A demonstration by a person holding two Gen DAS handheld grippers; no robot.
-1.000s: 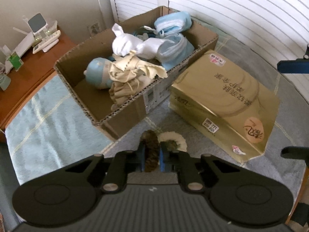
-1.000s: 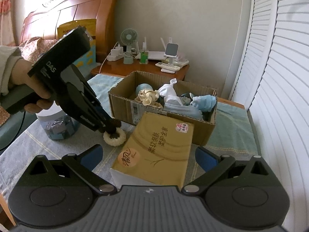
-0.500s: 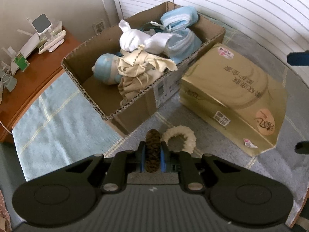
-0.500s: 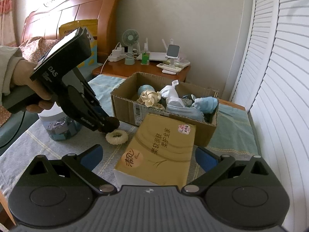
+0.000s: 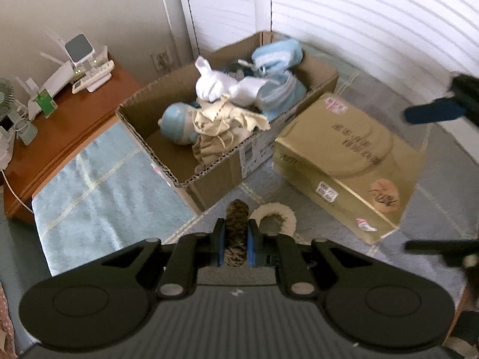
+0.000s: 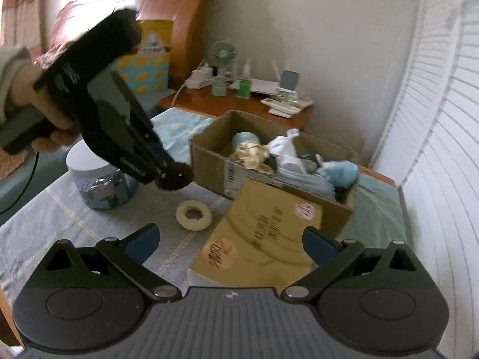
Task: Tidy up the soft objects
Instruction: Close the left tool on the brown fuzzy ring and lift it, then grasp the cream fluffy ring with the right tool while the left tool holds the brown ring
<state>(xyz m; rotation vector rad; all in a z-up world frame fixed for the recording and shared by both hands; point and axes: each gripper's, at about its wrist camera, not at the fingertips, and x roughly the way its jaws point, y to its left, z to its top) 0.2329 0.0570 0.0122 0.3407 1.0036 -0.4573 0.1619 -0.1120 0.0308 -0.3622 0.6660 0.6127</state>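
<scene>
Two tongs, left [image 5: 236, 240] lifted, gripping brown scrunchie [image 5: 236, 224], right [image 6: 232, 240] spread wide, cream scrunchie [image 6: 194, 216] left behind

Motion blurs the left gripper [image 6: 167, 176], whose fingers [image 5: 220, 245] half-hide the brown scrunchie [image 5: 236, 230].

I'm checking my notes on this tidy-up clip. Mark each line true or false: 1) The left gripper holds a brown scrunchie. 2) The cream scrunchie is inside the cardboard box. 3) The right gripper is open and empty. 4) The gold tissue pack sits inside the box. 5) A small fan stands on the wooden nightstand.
1) True: the left gripper is clamped on the brown scrunchie.
2) False: the cream scrunchie lies on the cloth, outside the cardboard box.
3) True: the right gripper is open with nothing between its fingers.
4) False: the gold tissue pack lies on the cloth beside the box.
5) True: the fan stands on the nightstand.
</scene>
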